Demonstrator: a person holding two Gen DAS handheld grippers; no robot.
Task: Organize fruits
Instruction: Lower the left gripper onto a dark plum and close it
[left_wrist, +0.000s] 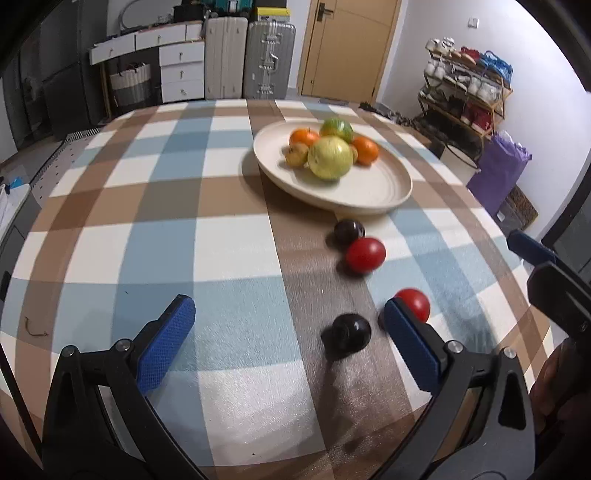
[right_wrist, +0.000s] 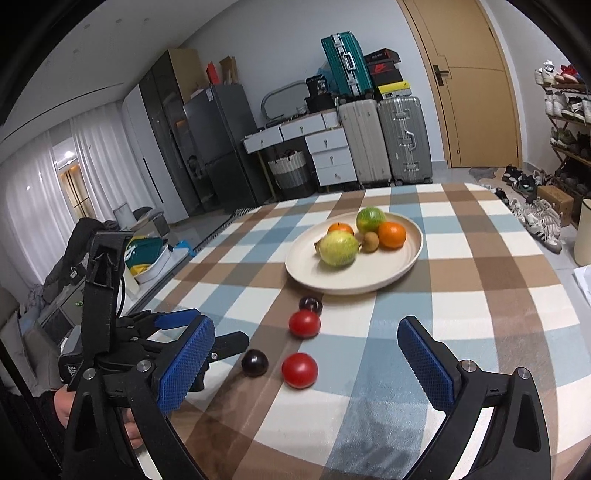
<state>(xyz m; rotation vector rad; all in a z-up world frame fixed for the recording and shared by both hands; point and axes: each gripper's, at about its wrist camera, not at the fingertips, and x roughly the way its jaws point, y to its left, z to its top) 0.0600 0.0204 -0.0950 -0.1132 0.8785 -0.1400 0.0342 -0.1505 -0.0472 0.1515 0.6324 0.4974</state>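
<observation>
Fingers (left_wrist: 177, 325) wide beside glossy dark plum (left_wrist: 349, 334)

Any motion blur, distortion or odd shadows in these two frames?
Left wrist view: the plate and its fruit are smeared, fisheye bends the checked tablecloth, soft shadow beside the near dark plum. Right wrist view: milder blur, door frame curved, corners vignetted black.

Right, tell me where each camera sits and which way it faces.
Left wrist: on the left gripper, angled down at the table; own open jaws and the right gripper's edge show.
Right wrist: on the right gripper, facing the plate; open jaws, the left gripper and a hand show.
Shared: plate, four loose fruits.
</observation>
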